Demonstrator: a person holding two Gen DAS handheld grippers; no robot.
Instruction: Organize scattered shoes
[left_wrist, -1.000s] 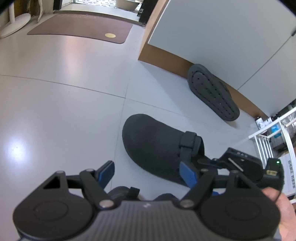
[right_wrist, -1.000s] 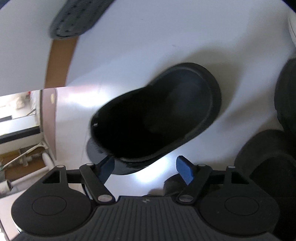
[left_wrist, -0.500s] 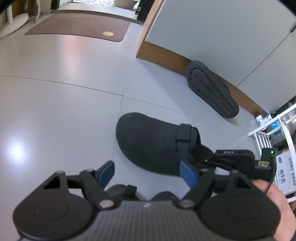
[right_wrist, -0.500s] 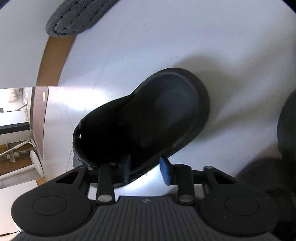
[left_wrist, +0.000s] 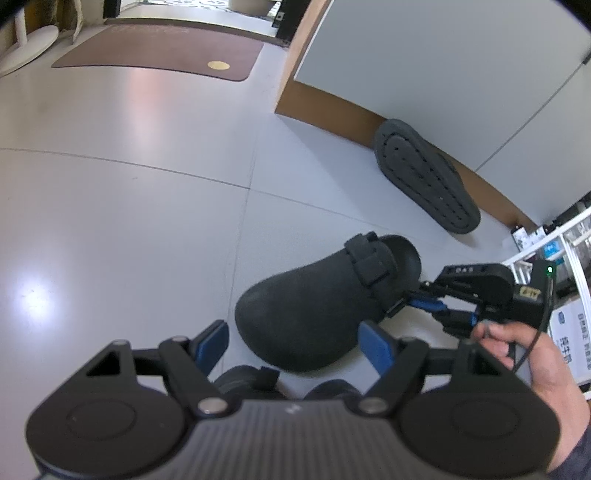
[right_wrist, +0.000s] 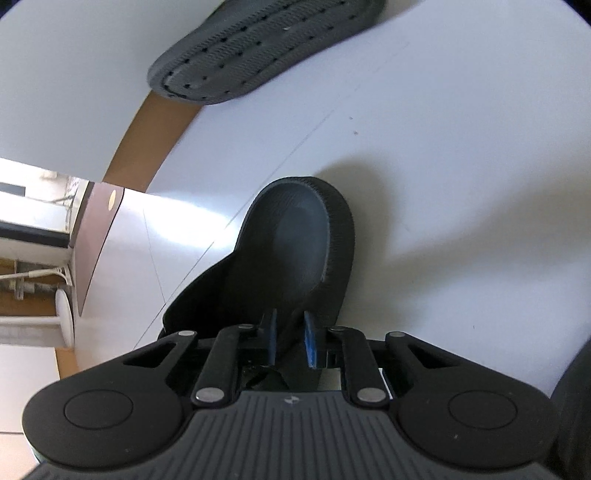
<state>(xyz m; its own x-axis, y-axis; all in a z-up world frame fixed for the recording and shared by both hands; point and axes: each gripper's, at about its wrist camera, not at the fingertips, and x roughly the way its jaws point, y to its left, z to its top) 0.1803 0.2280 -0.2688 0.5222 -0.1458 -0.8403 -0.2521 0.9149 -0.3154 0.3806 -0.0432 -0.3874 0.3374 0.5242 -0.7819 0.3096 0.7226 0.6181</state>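
A black clog (left_wrist: 314, 317) lies on the pale floor just ahead of my left gripper (left_wrist: 291, 341), which stands open and holds nothing. My right gripper (left_wrist: 417, 301) comes in from the right. Its jaws are closing on the clog's side wall near the strap, and the blue pads press on it. In the right wrist view the clog (right_wrist: 295, 258) shows its open heel bed, with its rim pinched in the right gripper (right_wrist: 290, 332). A second dark clog (left_wrist: 424, 181) leans sole-out against the brown skirting, also visible as a grey sole (right_wrist: 266, 48).
More dark shoes (left_wrist: 251, 380) lie under my left gripper, and one shows at the right edge (right_wrist: 572, 406). A white panel with brown skirting (left_wrist: 332, 110) runs behind. A white rack (left_wrist: 554, 251) stands right, a brown mat (left_wrist: 159, 55) far left. A hand (left_wrist: 517, 354) holds the right gripper.
The right gripper's jaws went from wide apart to shut on the clog's rim. The clog swung round, its toe now nearer my left gripper. The left gripper kept still.
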